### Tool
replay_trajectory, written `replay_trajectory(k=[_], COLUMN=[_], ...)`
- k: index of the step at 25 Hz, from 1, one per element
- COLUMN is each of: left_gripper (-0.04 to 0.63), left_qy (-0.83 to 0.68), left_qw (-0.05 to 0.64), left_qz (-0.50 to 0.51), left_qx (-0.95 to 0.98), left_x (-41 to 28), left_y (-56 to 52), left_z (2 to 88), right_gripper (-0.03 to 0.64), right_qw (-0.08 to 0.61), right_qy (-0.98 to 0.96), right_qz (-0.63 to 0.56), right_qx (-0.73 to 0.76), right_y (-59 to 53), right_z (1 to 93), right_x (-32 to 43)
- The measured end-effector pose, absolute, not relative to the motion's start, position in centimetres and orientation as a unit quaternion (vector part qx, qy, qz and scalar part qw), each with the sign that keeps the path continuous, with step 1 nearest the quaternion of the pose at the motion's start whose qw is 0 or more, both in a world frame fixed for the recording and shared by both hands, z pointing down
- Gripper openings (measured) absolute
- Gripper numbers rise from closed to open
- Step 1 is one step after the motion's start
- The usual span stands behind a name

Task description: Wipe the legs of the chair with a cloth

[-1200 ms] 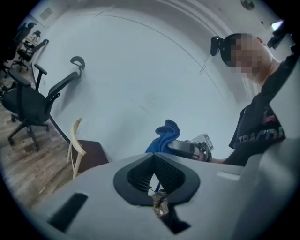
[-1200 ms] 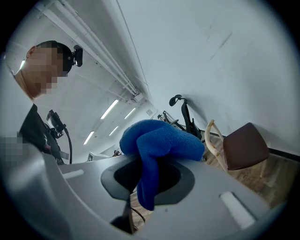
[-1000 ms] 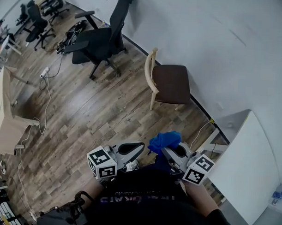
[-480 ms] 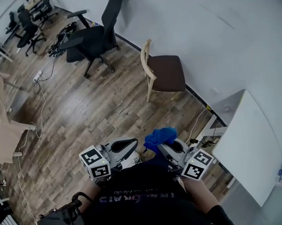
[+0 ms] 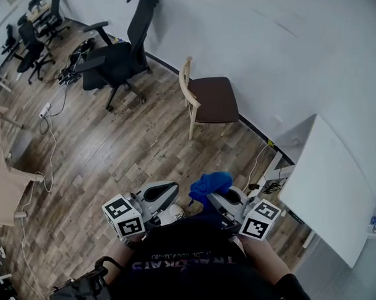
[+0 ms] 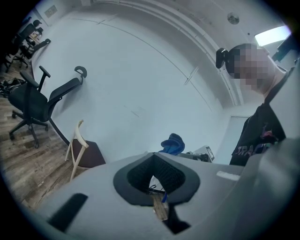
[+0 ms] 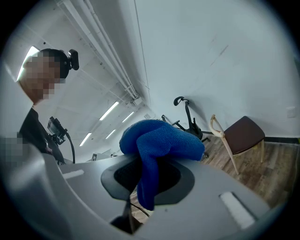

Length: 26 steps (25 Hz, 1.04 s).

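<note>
**Cloth gripped, chair across the open floor**

The person stood on the wood-plank floor (image 5: 114,150) with both tools held close to the body. The right gripper (image 5: 220,200) was clenched on a blue cloth (image 5: 210,183). The cloth bunched above the jaws, and one fold hung down through the dark padded gap between them. The left gripper (image 5: 165,191) had its jaws drawn together with nothing between them.

The only readable writing was the print on the person's dark shirt (image 6: 255,140). From the left gripper's side it began "TRAC", and the rest was cut off. The marker cubes (image 5: 123,216) carried only black-and-white square patterns, without letters.

The wooden chair (image 5: 209,101), with a dark brown seat and pale legs, stood at the far side against the white wall (image 5: 271,51), well apart from the cloth. A stretch of bare floor lay open between it and the person.

To the left of that chair stood a black office chair (image 5: 114,57), its wheeled base near the wall. A white table (image 5: 325,188) closed in the near right. Between table and chair a cable (image 5: 259,170) lay on the floor by the skirting. More cables (image 5: 51,132) trailed across the floor at far left, beside a light wooden desk (image 5: 3,186).
</note>
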<state>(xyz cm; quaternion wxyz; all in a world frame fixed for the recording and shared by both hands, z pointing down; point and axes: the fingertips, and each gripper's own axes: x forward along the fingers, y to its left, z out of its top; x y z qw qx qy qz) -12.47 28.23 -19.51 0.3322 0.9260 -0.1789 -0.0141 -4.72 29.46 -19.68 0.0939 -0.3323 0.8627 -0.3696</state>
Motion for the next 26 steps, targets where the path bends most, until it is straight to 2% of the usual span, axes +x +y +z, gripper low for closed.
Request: replay_trajectory(k=[26], left_gripper=[-0.003], left_qy=[-0.178], left_qw=[0.322], left_qz=[-0.010], left_qx=[0.930], left_x=[-13.3], left_y=[27.9], left_z=[-19.7], right_gripper=[0.063], right_qw=[0.071], right_qy=[0.869], right_qz=[-0.375], right_qx=[-0.315], right_y=[28.6], right_z=[-19.5], right_x=[-6.6])
